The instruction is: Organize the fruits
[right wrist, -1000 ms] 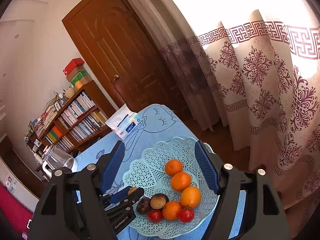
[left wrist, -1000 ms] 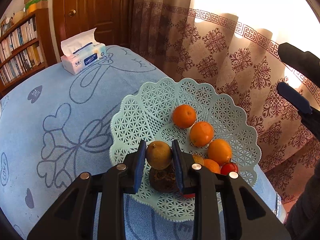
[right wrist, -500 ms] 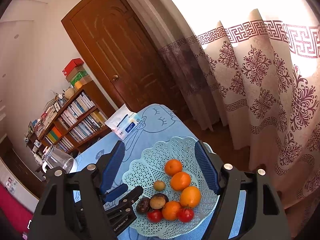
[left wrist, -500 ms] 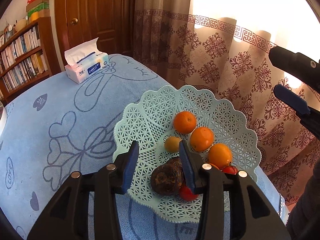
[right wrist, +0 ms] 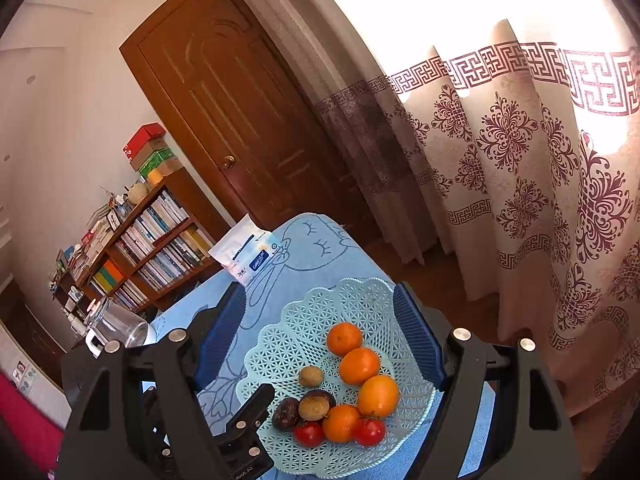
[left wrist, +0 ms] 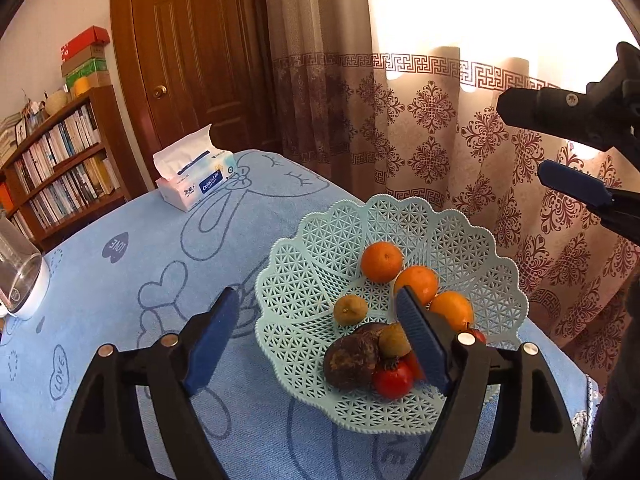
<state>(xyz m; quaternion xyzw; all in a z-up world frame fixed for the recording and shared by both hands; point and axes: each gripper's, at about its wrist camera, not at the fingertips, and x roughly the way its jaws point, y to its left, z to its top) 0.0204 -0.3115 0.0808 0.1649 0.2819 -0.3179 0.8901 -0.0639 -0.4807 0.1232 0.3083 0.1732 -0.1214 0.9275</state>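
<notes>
L side first: clear glass jar w/ white lid [left wrist: 20,280] sits at the far left edge of the light-blue cartoon-print tablecloth [left wrist: 132,280], white tissue pack [left wrist: 196,184] further back by the bookshelf. Neither is in play.

My left gripper [left wrist: 316,344]: jaws have just been opening, now spread wide, nothing between the pads. A sec ago they were clamped on the small yellow-brown round fruit [left wrist: 350,309]; half a sec ago it was already out and sitting on the mesh. Now it rests alone near the middle of the pale-green lattice plastic fruit basket [left wrist: 320,252], apart from the rest. So that placement looks done imo. I've also backed off and come up a bit vs before.

Rest of the basket, moving right: dark brown wrinkled fruit [left wrist: 352,360] w/ a second small yellow-brown fruit [left wrist: 394,341] touching it, red tomato [left wrist: 393,376] just in front, then a row of three oranges [left wrist: 382,262] along the right side. My right pad hides part of that cluster.

My right gripper [right wrist: 320,340]: jaws also just widened, open & empty, hovering back from the basket, hasn't shifted otherwise.

Every fruit I can see is in the basket, nothing loose on the cloth in view, so the task is prob near its end. Can't tell if more fruit sits out of frame.
</notes>
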